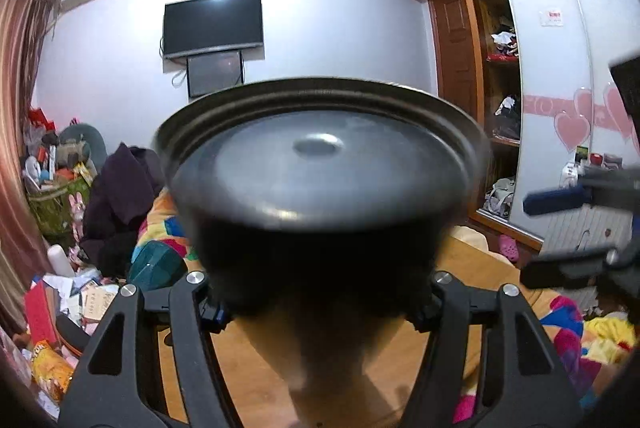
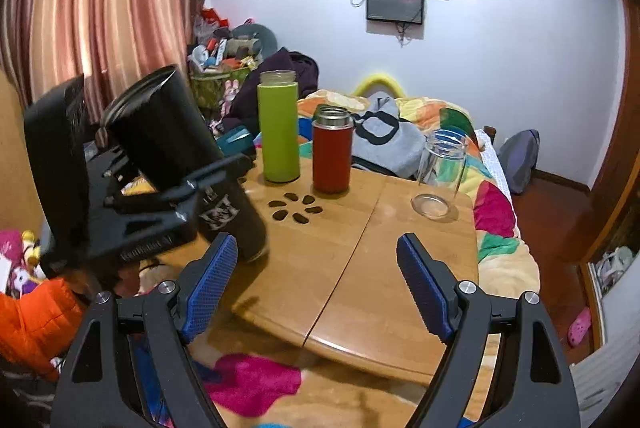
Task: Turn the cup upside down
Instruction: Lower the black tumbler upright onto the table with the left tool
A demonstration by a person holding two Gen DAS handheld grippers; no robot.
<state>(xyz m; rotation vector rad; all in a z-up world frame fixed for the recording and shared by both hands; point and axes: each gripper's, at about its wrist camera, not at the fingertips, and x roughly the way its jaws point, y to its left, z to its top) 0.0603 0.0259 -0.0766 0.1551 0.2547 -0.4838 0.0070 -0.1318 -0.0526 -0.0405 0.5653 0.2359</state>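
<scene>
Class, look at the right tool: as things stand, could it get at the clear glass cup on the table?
Probably yes. The right tool is open and holds nothing, and the bare table lies between it and the clear glass cup. The red flask stands off to the side.
</scene>
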